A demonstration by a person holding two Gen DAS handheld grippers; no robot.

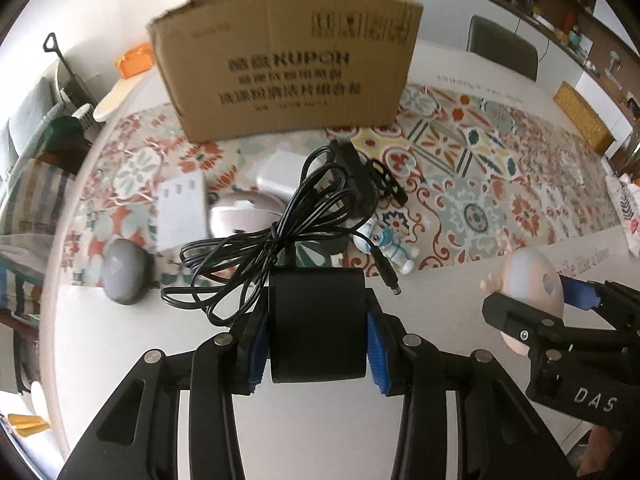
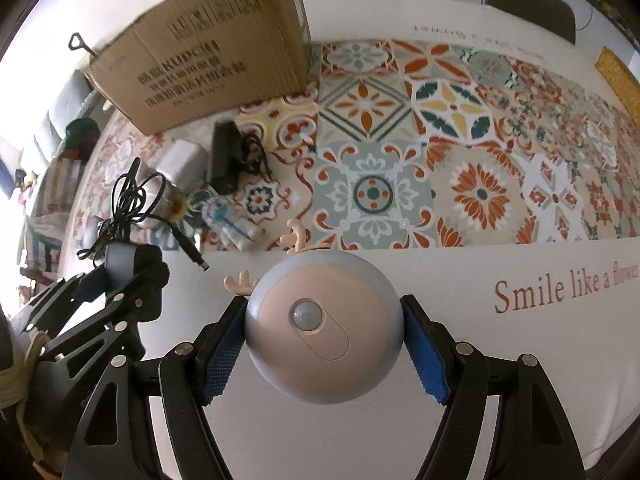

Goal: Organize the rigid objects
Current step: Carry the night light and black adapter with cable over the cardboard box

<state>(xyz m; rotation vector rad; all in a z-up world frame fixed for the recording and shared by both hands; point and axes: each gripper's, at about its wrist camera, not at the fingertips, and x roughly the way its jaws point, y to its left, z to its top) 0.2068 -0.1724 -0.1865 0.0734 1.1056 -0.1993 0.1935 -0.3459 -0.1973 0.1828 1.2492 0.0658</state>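
Observation:
My left gripper (image 1: 318, 340) is shut on a black power adapter (image 1: 318, 320) whose tangled black cord (image 1: 276, 236) hangs off its front, above the white table edge. My right gripper (image 2: 324, 344) is shut on a round pink-and-grey night light with small antlers (image 2: 320, 332); it also shows at the right of the left wrist view (image 1: 532, 284). A brown cardboard box (image 1: 288, 64) stands at the back of the table, also in the right wrist view (image 2: 200, 56). The left gripper with its adapter shows at the left of the right wrist view (image 2: 128, 264).
On the patterned table mat (image 2: 400, 160) lie a white charger (image 1: 180, 208), a white adapter (image 1: 280, 172), a black adapter (image 1: 356, 172), a silver mouse (image 1: 240, 216), a grey pebble-shaped object (image 1: 122, 272) and a small white-blue figurine (image 1: 390, 246). A chair (image 1: 502, 46) stands behind the table.

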